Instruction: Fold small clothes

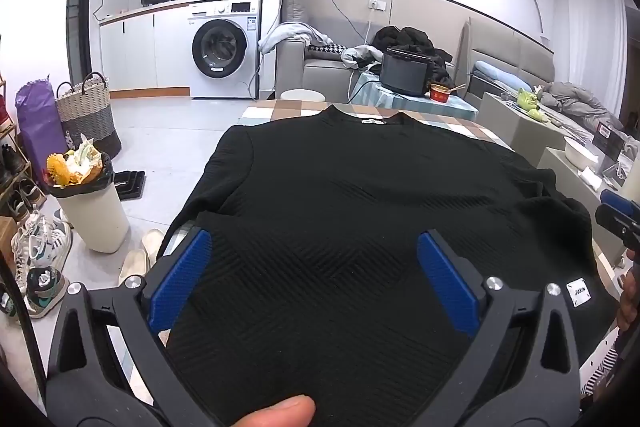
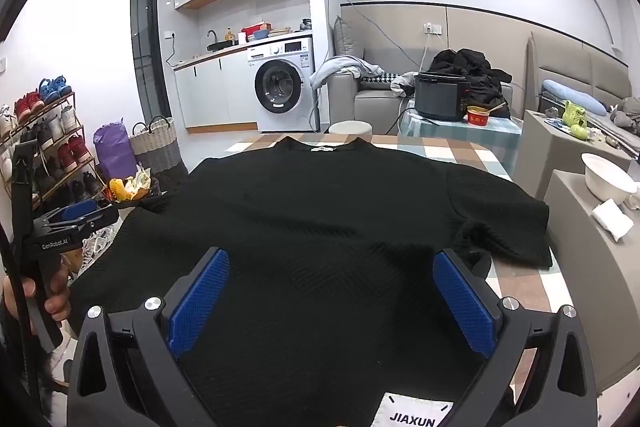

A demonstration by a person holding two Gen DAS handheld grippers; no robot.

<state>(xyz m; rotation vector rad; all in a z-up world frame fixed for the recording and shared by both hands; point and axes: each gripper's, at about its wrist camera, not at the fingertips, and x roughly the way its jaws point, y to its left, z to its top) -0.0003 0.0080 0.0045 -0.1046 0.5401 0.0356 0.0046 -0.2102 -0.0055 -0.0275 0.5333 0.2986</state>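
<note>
Black knit top (image 1: pixel 340 195) spread flat, front down, on a checked desk (image 2: pixel 516 279), collar at the far edge with a small white label at the neck, hem at the near edge. Left sleeve draped over the left side of the desk; right sleeve folded in near the right edge. White tag (image 2: pixel 414 413) reading JIAXUN at the near hem, toward the right corner. Left claw (image 1: pixel 314 283) poised over the near left part of the top, blue pads (image 1: pixel 182 279) spread wide apart, nothing gripped, fabric showing between and below them; whether the pads touch the cloth cannot be told. Right claw (image 2: pixel 330 301) likewise over the near right part, pads fully apart, clamped on nothing, the JIAXUN tag just below it at the near edge. Each claw visible from the other's camera: the left one at the far left of the right view, held in a hand (image 2: pixel 36 295); the right one at the right rim of the left view. A thumb tip (image 1: pixel 276 413) at the bottom of the left view. Beyond the desk, a washing machine (image 1: pixel 222 51) against the far wall, a full rubbish bin (image 1: pixel 90 199) on the floor to the left, a black cooker (image 2: pixel 440 97) on a small table at the far right.
</note>
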